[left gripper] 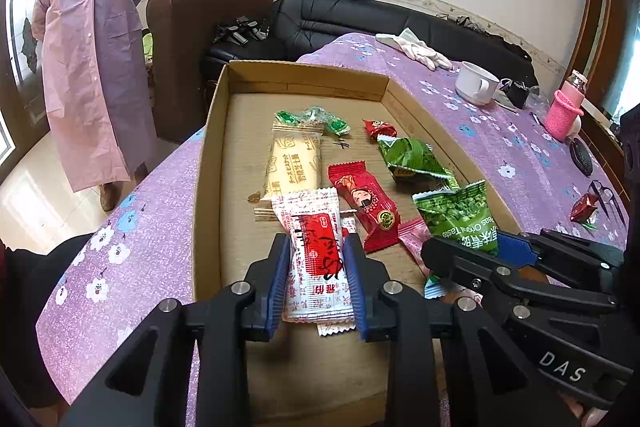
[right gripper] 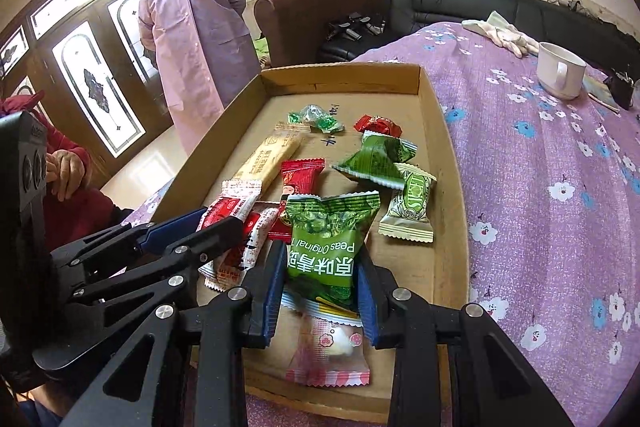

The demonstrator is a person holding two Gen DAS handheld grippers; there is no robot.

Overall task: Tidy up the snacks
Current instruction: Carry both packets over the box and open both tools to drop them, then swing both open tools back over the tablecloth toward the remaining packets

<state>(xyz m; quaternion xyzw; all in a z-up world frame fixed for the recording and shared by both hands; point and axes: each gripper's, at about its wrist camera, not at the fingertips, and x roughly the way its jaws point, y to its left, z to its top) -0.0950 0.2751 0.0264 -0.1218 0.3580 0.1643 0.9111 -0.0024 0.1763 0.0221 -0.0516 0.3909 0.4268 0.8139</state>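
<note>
A shallow cardboard box (left gripper: pixel 208 147) on the purple flowered cloth holds the snacks. My left gripper (left gripper: pixel 316 247) is shut on a white and red packet (left gripper: pixel 316 227) over the box's near end; its pads pinch the packet's sides. Another white and red packet (right gripper: pixel 256 227) lies under it. My right gripper (right gripper: pixel 322 255), just to the right, is shut on a green peas packet (right gripper: pixel 328 239). A pink packet (right gripper: pixel 332 343) lies below it. Further in are a beige biscuit bar (left gripper: pixel 294 163), a red packet (left gripper: pixel 366 203), green packets (left gripper: pixel 412 157) and small candies (left gripper: pixel 316 119).
On the cloth to the right stand a white mug (left gripper: pixel 476 83) and a pink bottle (left gripper: pixel 564 107), with a loose red candy (left gripper: pixel 584 207) and glasses nearby. White gloves (left gripper: pixel 416 47) lie at the far end. A person in a pink raincoat (left gripper: pixel 88 67) stands left of the table.
</note>
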